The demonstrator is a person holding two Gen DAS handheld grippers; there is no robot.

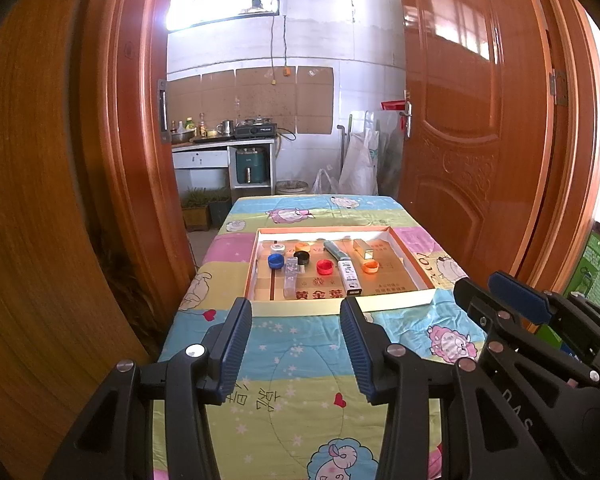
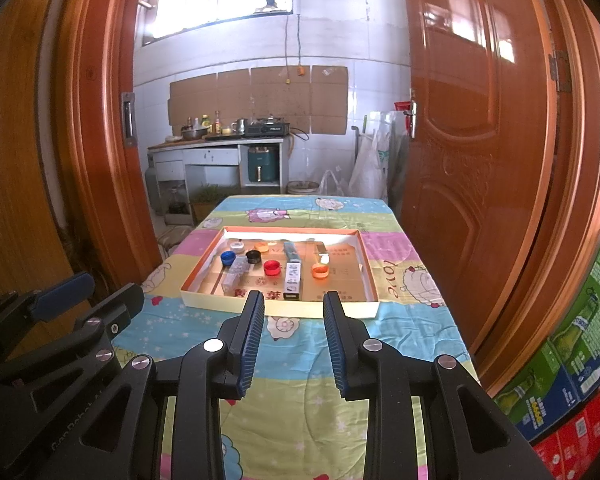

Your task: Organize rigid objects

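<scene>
A shallow orange-rimmed cardboard tray (image 1: 416,268) (image 2: 370,276) lies on the cartoon-print table cover. It holds several bottle caps: blue (image 1: 275,261) (image 2: 227,257), black (image 1: 301,257), red (image 1: 325,267) (image 2: 271,267), orange (image 1: 370,267) (image 2: 320,270). A clear plastic box (image 1: 290,278) (image 2: 235,273), a white rectangular box (image 1: 350,278) (image 2: 292,276), a grey-blue bar (image 1: 335,249) and a gold block (image 1: 363,249) also lie in it. My left gripper (image 1: 296,308) and right gripper (image 2: 294,300) are open and empty, hovering short of the tray's near edge.
The table cover (image 1: 300,360) (image 2: 300,360) stretches between wooden doors (image 1: 472,120) (image 2: 480,140). Colourful cartons (image 2: 572,360) stand at the right. A kitchen counter (image 1: 220,144) lies beyond the table. The right gripper body shows in the left wrist view (image 1: 540,340).
</scene>
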